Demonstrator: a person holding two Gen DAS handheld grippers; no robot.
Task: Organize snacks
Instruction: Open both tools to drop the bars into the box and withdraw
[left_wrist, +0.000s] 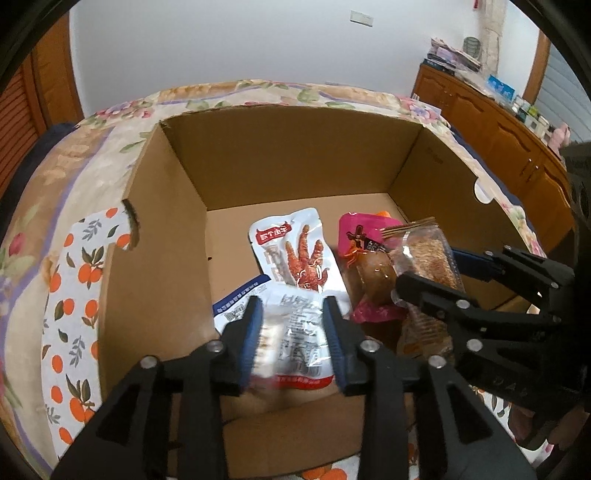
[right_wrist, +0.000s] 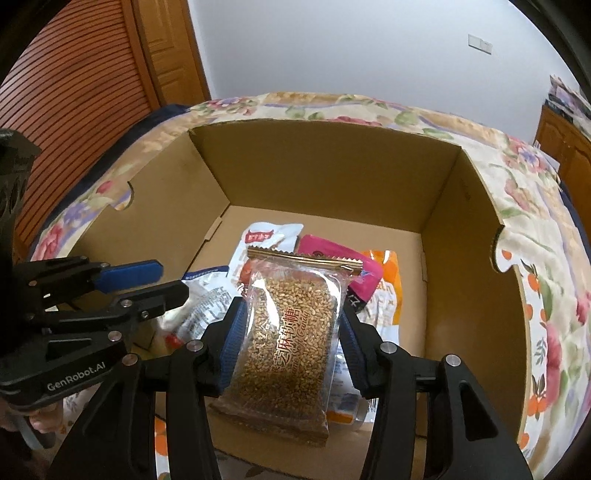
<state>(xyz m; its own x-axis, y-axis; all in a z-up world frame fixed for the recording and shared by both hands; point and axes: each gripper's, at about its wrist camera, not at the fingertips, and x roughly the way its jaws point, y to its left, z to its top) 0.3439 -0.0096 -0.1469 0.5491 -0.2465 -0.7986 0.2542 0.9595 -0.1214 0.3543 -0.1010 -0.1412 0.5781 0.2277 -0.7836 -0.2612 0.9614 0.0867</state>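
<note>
An open cardboard box (left_wrist: 177, 229) (right_wrist: 465, 229) sits on a floral bedspread. On its floor lie a white chicken-feet packet (left_wrist: 295, 251) (right_wrist: 269, 234), a pink packet (left_wrist: 360, 232) (right_wrist: 332, 251) and an orange packet (right_wrist: 389, 295). My left gripper (left_wrist: 293, 325) is shut on a white and blue snack packet (left_wrist: 295, 343), blurred, held above the box's near side. My right gripper (right_wrist: 291, 328) is shut on a clear sesame candy packet (right_wrist: 291, 332), held over the box; it also shows in the left wrist view (left_wrist: 428, 258).
The floral bedspread (left_wrist: 66, 206) (right_wrist: 539, 221) surrounds the box. A wooden cabinet (left_wrist: 509, 140) with clutter on top stands at the right. A slatted wooden door (right_wrist: 74, 92) is at the left. A white wall lies behind.
</note>
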